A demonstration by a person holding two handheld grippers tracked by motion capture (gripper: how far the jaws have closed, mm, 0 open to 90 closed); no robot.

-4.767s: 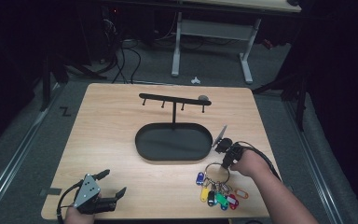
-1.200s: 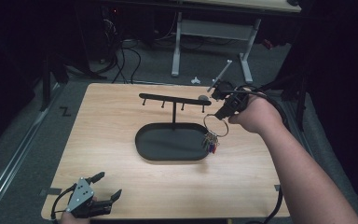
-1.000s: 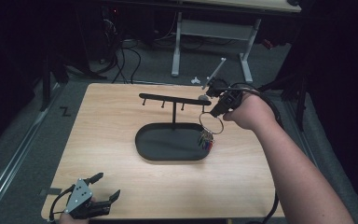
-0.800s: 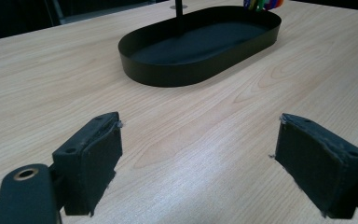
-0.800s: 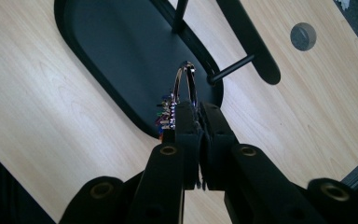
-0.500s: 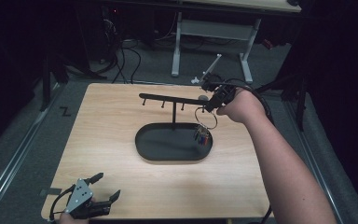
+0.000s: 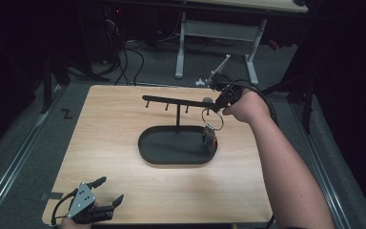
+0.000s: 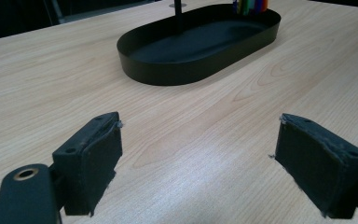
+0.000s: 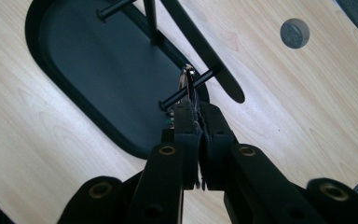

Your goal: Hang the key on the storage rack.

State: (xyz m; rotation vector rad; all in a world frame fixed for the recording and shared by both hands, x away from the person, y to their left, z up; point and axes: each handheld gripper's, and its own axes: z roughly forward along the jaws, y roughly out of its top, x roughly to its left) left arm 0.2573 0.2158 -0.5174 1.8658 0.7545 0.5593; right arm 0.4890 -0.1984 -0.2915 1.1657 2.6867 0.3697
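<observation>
In the high view, the right gripper (image 7: 218, 102) holds a key ring (image 7: 212, 117) at the right end of the black hook stand (image 7: 177, 103); the coloured key tags (image 7: 209, 140) hang over the right end of the oval tray (image 7: 150, 152). The left gripper (image 7: 108, 192) rests at the table's (image 7: 124, 114) near-left corner.

In the left gripper view, its jaws stand wide apart above bare wood, the tray ahead.

In the right gripper view, the jaws are pressed together on the ring, which touches a peg (image 9: 186, 92) of the stand.
</observation>
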